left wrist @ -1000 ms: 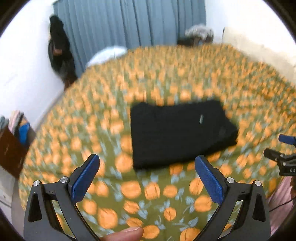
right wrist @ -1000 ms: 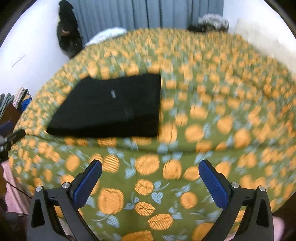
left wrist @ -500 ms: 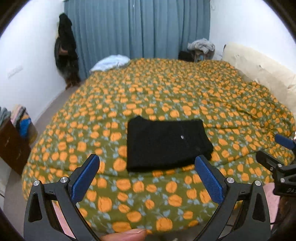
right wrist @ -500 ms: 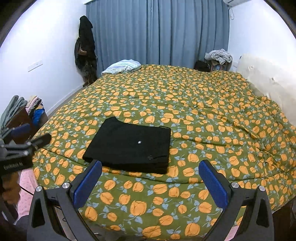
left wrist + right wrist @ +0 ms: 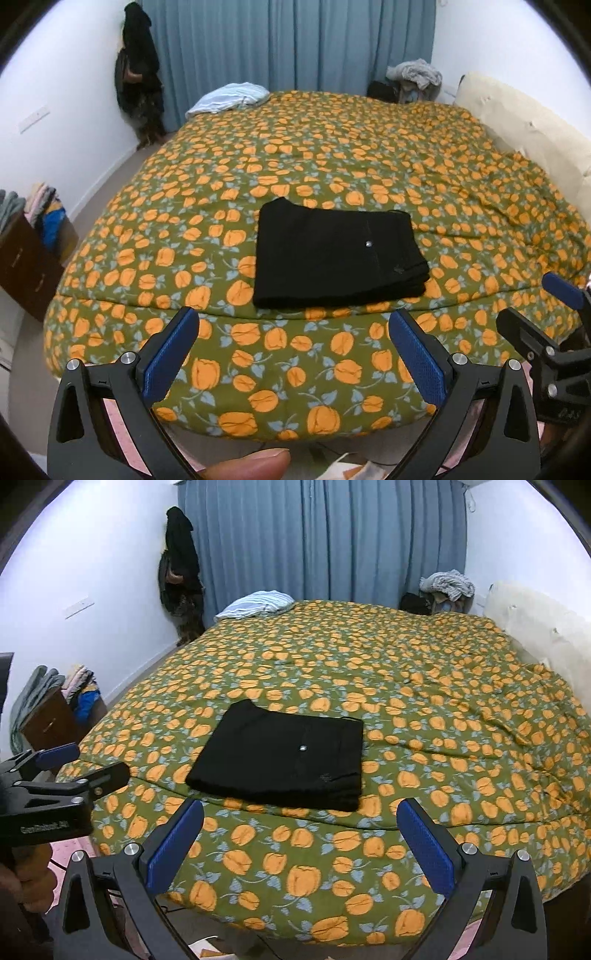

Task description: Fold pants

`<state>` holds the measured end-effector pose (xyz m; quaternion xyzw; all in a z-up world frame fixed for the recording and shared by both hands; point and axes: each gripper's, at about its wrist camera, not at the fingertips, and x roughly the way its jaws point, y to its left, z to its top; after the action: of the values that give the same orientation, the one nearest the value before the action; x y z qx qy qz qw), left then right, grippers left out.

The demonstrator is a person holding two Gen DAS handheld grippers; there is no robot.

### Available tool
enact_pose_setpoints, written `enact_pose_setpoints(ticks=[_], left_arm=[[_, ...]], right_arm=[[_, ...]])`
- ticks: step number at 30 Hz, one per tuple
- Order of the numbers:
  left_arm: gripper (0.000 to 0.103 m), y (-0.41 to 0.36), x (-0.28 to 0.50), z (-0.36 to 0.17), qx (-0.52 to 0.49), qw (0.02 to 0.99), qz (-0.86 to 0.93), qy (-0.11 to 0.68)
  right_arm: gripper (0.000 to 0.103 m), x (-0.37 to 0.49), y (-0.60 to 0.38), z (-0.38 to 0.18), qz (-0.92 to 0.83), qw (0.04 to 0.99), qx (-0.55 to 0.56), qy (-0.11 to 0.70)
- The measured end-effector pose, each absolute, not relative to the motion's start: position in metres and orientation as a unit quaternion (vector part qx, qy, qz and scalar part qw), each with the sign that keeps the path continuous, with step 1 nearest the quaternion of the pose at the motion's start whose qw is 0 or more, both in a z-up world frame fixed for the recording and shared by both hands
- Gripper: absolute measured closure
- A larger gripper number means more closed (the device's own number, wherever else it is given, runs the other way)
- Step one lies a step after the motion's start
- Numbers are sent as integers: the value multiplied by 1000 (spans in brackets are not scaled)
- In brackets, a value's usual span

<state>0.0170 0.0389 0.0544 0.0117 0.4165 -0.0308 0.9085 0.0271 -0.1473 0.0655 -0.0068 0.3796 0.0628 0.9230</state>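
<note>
Both tools, left tool (image 5: 291,343) and right tool (image 5: 301,825), hang spread and empty off the flowered bed (image 5: 424,672), the black folded pants (image 5: 284,762) apparently done.

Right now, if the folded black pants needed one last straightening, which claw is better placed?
Left, marginally. The black pants lie centred ahead of the left claw, but left of centre for the right claw. Both are open and pulled back.

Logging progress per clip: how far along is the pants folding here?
Done: the black pants lie as a compact, flat rectangle near the bed edge, layers stacked. In hand: nothing; the left gripper and right gripper are both open, short of the bed and clear of the fabric. Left: apparently nothing; at most squaring the edges.
</note>
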Motion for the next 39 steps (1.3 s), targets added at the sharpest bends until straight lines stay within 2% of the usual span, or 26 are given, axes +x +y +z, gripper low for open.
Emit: enact_pose_setpoints(ticks=[9,39], left_arm=[[0,41,19,45,-1,900,-26,434],[1,41,16,49,11,905,-22,424]], right_arm=[[0,23,-138,66,58,924,-19,378],[0,29,-145,58,15,920,-6,392]])
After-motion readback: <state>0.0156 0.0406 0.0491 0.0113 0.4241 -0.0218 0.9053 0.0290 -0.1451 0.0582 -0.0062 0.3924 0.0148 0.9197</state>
